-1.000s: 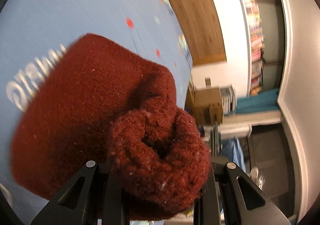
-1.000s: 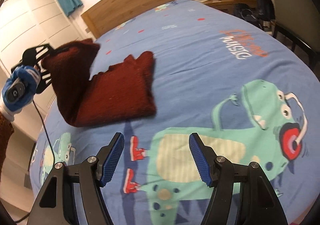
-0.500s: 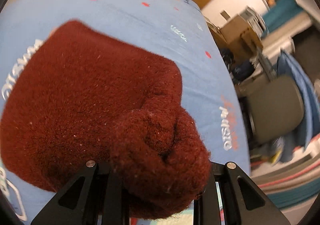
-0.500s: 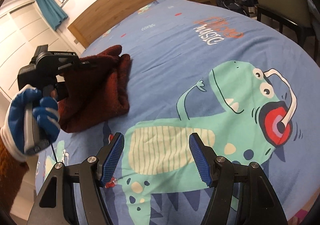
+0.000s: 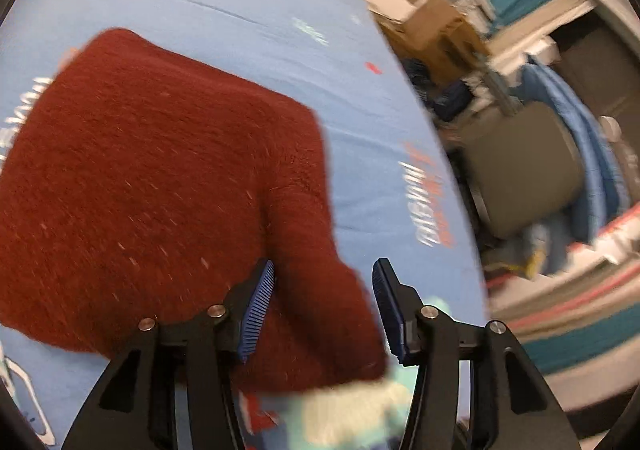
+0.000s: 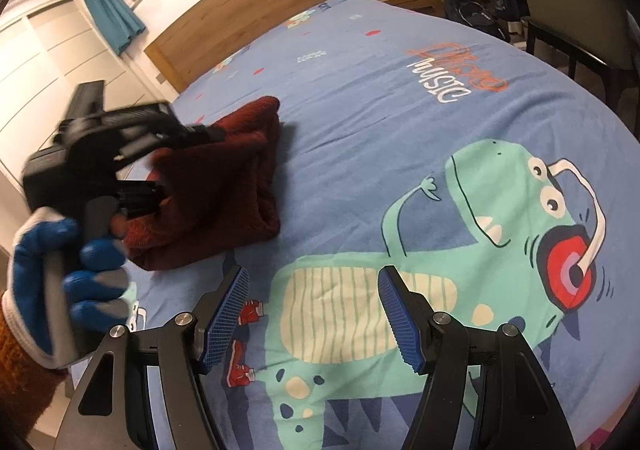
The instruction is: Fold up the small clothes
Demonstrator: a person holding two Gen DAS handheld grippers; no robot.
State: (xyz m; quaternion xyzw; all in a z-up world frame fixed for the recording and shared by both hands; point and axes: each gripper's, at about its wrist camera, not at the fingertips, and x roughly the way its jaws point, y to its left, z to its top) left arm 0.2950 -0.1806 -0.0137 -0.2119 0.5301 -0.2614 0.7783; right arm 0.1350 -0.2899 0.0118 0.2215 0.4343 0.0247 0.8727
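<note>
A dark red fuzzy knit garment (image 5: 160,178) lies folded on the blue dinosaur-print bedspread (image 5: 248,22). My left gripper (image 5: 322,290) is open just above its near corner, with a flap of the garment lying between the blue pads, not pinched. In the right wrist view the garment (image 6: 224,186) lies at the left of the bed, with the left gripper's black body over its left side, held by a blue-gloved hand (image 6: 68,270). My right gripper (image 6: 314,298) is open and empty over the green dinosaur print (image 6: 460,250).
A wooden headboard (image 6: 248,22) stands at the far end of the bed. A grey chair (image 5: 524,174), cardboard boxes (image 5: 436,30) and bags stand beside the bed's right edge. White cupboards line the left wall (image 6: 48,62).
My left gripper opened and let go of the bunched red garment, which now lies flat and folded on the bed. The right gripper stayed open, shifting slightly.
</note>
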